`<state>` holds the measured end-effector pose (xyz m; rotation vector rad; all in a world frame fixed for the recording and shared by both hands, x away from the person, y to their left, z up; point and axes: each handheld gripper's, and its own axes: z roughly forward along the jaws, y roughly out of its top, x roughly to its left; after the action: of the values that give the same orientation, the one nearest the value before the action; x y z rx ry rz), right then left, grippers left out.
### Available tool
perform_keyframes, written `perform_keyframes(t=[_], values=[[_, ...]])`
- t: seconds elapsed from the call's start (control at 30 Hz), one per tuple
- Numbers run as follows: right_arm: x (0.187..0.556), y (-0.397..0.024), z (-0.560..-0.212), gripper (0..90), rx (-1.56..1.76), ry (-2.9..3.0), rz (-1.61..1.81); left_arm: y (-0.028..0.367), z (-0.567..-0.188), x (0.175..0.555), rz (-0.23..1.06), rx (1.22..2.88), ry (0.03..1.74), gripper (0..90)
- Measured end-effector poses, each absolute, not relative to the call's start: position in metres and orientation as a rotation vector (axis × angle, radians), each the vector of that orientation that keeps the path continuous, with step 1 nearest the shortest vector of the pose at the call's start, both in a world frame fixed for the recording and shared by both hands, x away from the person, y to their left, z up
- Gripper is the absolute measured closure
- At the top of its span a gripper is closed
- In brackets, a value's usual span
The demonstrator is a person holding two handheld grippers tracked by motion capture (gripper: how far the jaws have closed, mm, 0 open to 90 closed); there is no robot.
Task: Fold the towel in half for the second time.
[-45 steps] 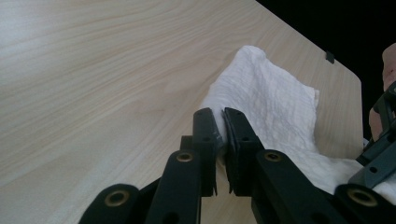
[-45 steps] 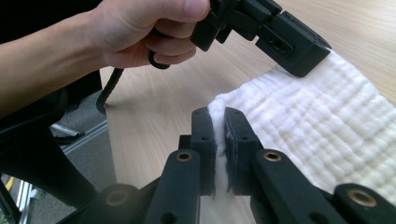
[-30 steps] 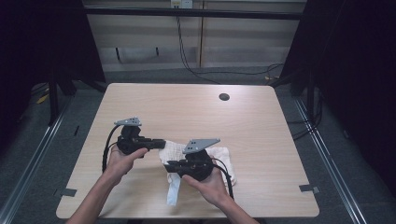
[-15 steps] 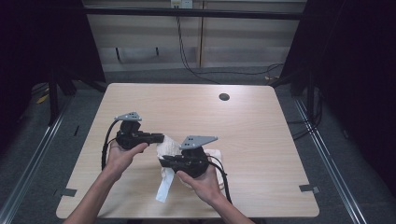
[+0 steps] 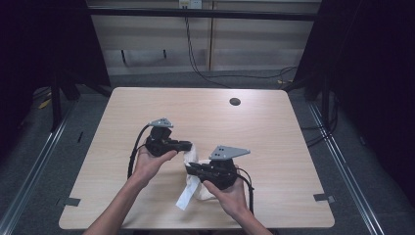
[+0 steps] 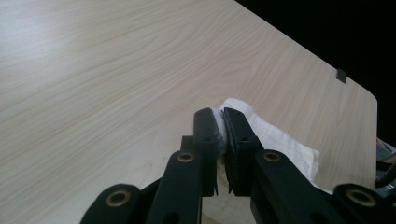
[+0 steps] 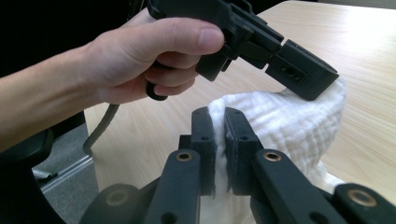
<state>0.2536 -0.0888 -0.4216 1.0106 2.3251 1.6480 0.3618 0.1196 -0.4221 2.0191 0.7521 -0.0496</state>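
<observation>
At the lower centre of the high view, a white crinkled cotton cloth (image 5: 192, 182) is lifted off the pale wood-grain bench (image 5: 274, 132) between two hand-held tools. The left gripper (image 5: 188, 146) is clamped on the cloth's upper edge, the right gripper (image 5: 191, 168) on a fold just below (a loose tail hangs down to the benchtop). A small dark round hole (image 5: 235, 102) sits in the upper right of the bench.

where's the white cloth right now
In the high view the white cloth is at the near middle of the table, pinched between the left tool and the right tool, one end trailing toward the near edge.
</observation>
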Motion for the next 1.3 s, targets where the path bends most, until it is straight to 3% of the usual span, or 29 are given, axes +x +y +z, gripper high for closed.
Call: perform_keyframes(t=[0.47, 1.3], values=[[0.240, -0.127, -0.437, 84.0, 1.100, 2.256, 1.626, 0.068, -0.438, 0.362, -0.069, 2.079, 0.714, 84.6], [0.240, -0.159, -0.479, 81.1, 1.204, 2.348, 1.358, 0.032, -0.485, 0.374, -0.147, 2.124, 0.759, 82.8]])
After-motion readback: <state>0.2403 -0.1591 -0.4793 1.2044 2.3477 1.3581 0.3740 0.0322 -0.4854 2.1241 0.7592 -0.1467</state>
